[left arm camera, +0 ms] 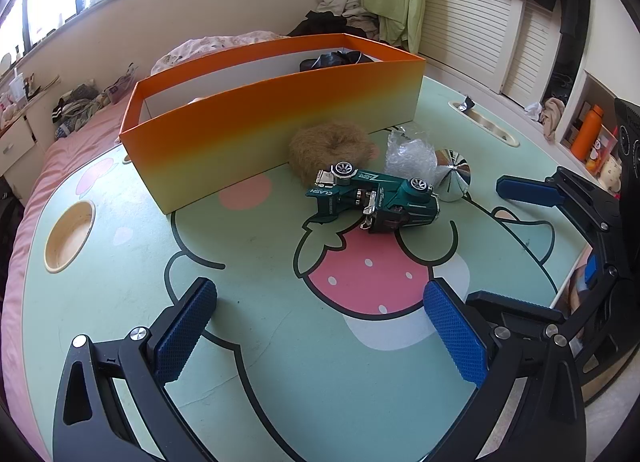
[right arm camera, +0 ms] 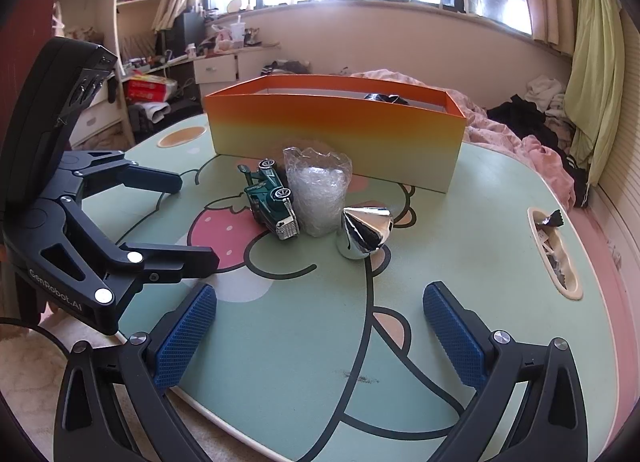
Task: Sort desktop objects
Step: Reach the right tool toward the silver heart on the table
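Both grippers' jaws gape wide and empty, well short of the toy car (left arm camera: 374, 200).

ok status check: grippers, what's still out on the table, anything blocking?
Left gripper and right gripper open, empty. Toy car, brown scrunchie, plastic bag, silver cone outside orange box. Nothing blocking.

"CLASH" on the toy car (left arm camera: 372, 200); "GenRobot.AI" on the left gripper (right arm camera: 192, 218).
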